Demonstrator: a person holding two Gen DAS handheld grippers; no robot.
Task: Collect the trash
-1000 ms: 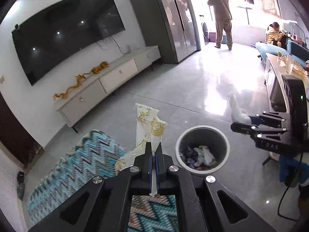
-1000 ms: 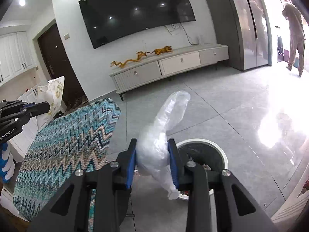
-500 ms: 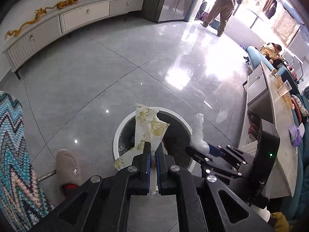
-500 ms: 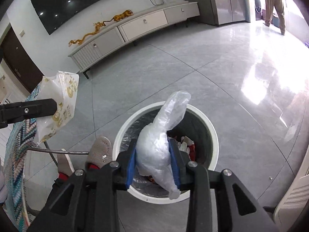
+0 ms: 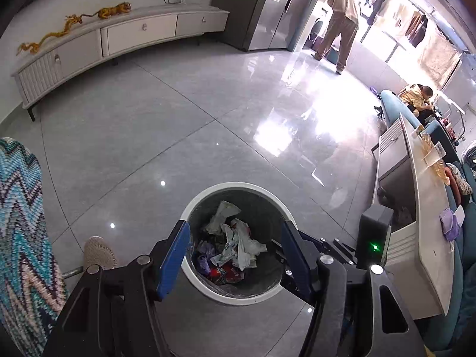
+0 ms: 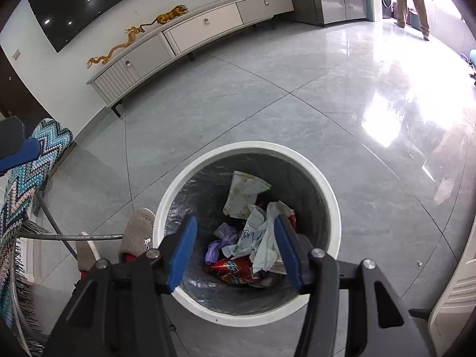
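the left hand-held gripper [image 5: 235, 248] hangs over the bin [image 5: 190, 208] with its jaws apart and nothing between them; they have just been opening. the right hand-held gripper [image 6: 235, 247] is the same, jaws just opened and empty, above the same bin. the wrapper [image 6: 244, 192] and the plastic bag [image 6: 267, 247] lie inside on the other trash. a slipper [image 6: 138, 232] touches the rim at the left, on the floor [image 6: 297, 104].

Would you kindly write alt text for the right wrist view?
An open hand-held gripper hangs over a white bin of crumpled wrappers on a grey tiled floor, a slipper beside it.
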